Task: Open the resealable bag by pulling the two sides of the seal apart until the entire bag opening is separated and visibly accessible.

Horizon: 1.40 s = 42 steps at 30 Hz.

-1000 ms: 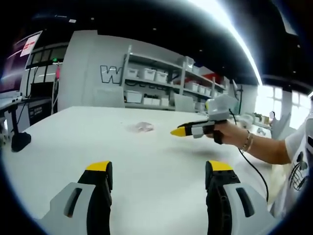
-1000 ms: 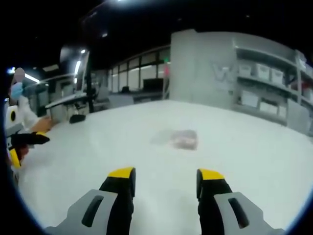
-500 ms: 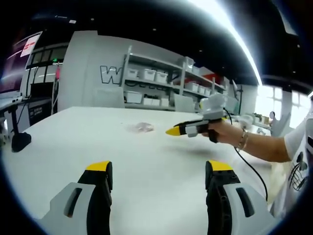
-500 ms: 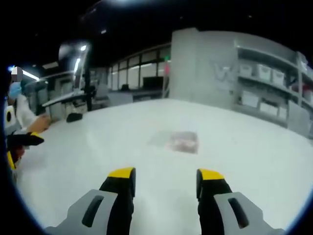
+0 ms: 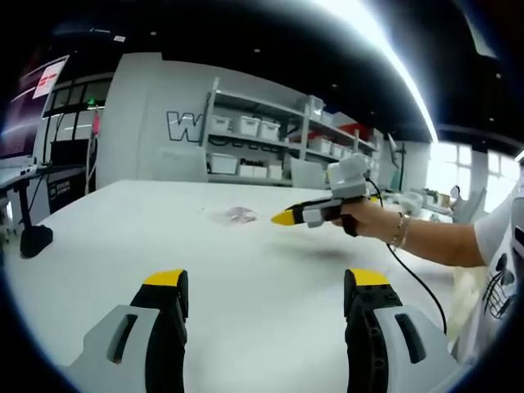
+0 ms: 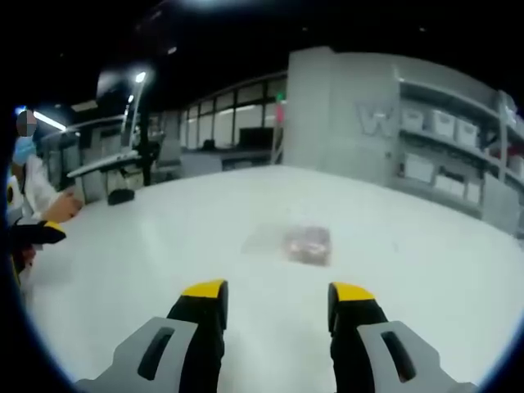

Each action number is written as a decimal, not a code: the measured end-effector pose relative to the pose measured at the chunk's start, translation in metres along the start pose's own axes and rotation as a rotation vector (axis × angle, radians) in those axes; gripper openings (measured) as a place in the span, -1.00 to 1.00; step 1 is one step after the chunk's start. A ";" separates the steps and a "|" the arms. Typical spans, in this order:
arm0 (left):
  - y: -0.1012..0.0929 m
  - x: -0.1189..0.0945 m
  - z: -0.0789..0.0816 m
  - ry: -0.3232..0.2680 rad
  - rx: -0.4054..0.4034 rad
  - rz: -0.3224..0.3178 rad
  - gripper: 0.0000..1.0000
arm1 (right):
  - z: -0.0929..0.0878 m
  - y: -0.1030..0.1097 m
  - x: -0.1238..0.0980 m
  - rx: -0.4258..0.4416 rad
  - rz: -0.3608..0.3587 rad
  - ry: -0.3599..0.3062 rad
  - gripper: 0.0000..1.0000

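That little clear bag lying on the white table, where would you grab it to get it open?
Probably at its near clear edge. The bag lies flat on the table, contents bunched toward one end, leaving empty film free to pinch. The right hand-held gripper, jaws apart, could come in low from the near side. Which edge carries the seal is too blurred to tell.

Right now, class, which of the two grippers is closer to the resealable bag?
The right gripper: the bag lies just ahead of its open jaws. The left gripper sits farther back across the table.
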<state>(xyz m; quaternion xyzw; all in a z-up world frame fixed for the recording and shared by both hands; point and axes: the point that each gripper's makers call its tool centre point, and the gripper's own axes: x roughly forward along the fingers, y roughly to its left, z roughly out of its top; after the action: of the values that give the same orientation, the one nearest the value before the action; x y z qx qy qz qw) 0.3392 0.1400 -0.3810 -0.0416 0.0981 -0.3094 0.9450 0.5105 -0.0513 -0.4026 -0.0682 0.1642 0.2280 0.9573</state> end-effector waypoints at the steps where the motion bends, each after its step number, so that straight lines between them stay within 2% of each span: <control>1: 0.000 0.000 0.000 -0.001 0.000 0.000 0.54 | 0.000 0.000 0.001 0.002 0.000 0.000 -0.04; 12: 0.002 -0.001 0.002 -0.005 0.001 0.006 0.54 | 0.008 0.001 0.010 -0.016 0.003 -0.007 -0.06; 31: 0.003 -0.002 0.003 -0.012 -0.001 0.012 0.54 | 0.011 -0.004 0.027 -0.033 -0.009 0.008 -0.06; 42: 0.005 -0.003 0.002 -0.013 -0.006 0.013 0.54 | 0.011 -0.003 0.033 -0.082 -0.010 0.015 -0.11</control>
<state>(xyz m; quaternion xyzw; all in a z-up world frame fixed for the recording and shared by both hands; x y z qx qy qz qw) 0.3404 0.1454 -0.3789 -0.0459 0.0930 -0.3026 0.9475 0.5428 -0.0382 -0.4030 -0.1097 0.1614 0.2293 0.9536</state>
